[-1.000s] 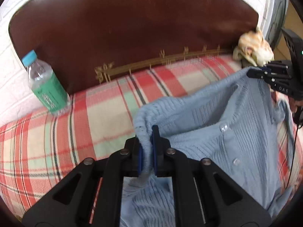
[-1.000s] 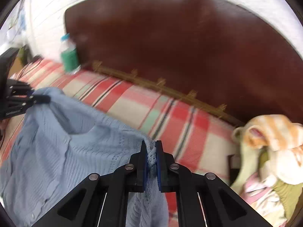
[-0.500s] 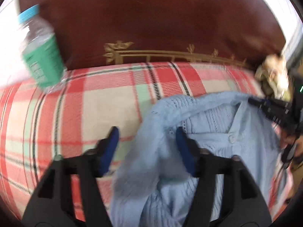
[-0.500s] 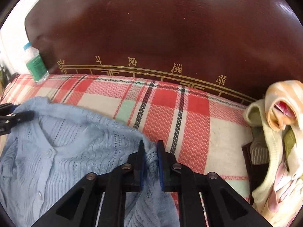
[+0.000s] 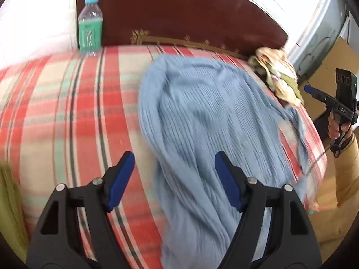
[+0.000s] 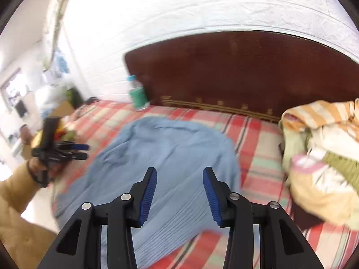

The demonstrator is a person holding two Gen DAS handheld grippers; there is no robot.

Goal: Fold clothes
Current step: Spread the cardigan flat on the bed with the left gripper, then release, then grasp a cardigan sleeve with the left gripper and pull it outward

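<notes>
Two tongs, left tongs and right tongs, opening above one blue cardigan.

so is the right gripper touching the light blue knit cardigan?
Apart. The right wrist view shows the right gripper with jaws opening and nothing pinched between its blue pads; the light blue knit cardigan lies on the plaid bedcover beyond them.

Rumpled light-blue cardigan on bed

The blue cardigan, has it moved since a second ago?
Yes. The blue cardigan has dropped from both grippers and lies flat on the plaid bedspread, below the headboard.
</notes>
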